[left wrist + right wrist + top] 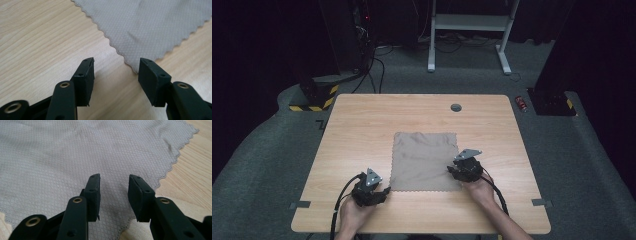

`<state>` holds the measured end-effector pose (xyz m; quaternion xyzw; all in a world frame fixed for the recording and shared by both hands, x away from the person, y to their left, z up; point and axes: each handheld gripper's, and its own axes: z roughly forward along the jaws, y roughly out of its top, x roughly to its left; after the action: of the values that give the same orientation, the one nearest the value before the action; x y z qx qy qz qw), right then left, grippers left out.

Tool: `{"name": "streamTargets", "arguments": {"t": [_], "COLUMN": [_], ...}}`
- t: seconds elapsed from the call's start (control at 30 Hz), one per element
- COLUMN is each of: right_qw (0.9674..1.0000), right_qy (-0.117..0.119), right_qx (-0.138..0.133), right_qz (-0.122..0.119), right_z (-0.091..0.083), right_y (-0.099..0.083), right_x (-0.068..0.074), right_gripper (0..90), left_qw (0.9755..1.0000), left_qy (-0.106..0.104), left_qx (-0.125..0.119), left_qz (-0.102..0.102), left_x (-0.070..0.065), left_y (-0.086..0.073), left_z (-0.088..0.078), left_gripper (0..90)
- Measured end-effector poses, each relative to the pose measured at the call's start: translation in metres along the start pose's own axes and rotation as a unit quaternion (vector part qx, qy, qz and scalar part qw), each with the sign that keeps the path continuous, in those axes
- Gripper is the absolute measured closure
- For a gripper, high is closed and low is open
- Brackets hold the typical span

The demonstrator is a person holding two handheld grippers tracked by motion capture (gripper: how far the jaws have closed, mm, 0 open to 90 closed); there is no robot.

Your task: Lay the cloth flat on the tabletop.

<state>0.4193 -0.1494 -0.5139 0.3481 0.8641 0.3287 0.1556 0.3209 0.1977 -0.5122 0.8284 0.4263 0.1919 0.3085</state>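
A grey-brown cloth (424, 160) with a scalloped edge lies flat in the middle of the wooden table (362, 125). My left gripper (385, 192) sits low at the cloth's near left corner. In the left gripper view its jaws (116, 67) stand open over bare wood, and the corner of the cloth (150, 22) lies just ahead by the right jaw. My right gripper (452, 171) is at the cloth's near right corner. In the right gripper view it (113, 185) is open just over the cloth (75, 152), with nothing pinched.
A round grey grommet (456, 107) sits in the table's far edge. Tape tabs (300, 204) (542, 202) mark the near sides. Beyond the table stand a white desk frame (469, 30), a yellow-black striped base (314, 97) and floor cables (374, 70).
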Motion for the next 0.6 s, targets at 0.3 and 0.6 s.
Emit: {"name": "streamTargets", "arguments": {"t": [0.3, 0.6], "right_qw": [0.9998, 0.9996], "right_qy": [-0.003, -0.014], "right_qx": [-0.006, -0.015], "right_qz": [0.016, 0.019], "right_z": [-0.002, -0.007], "right_y": [-0.003, -0.012], "right_x": [0.006, 0.015], "right_gripper": [60.3, 54.8], "left_qw": [0.9992, 0.9993], "left_qy": [-0.019, -0.025], "left_qx": [-0.029, -0.027], "left_qz": [-0.022, 0.008], "left_x": [0.0, -0.006], "left_y": [0.029, 0.025], "left_z": [0.026, 0.032], "left_gripper": [44.7, 43.6]}}
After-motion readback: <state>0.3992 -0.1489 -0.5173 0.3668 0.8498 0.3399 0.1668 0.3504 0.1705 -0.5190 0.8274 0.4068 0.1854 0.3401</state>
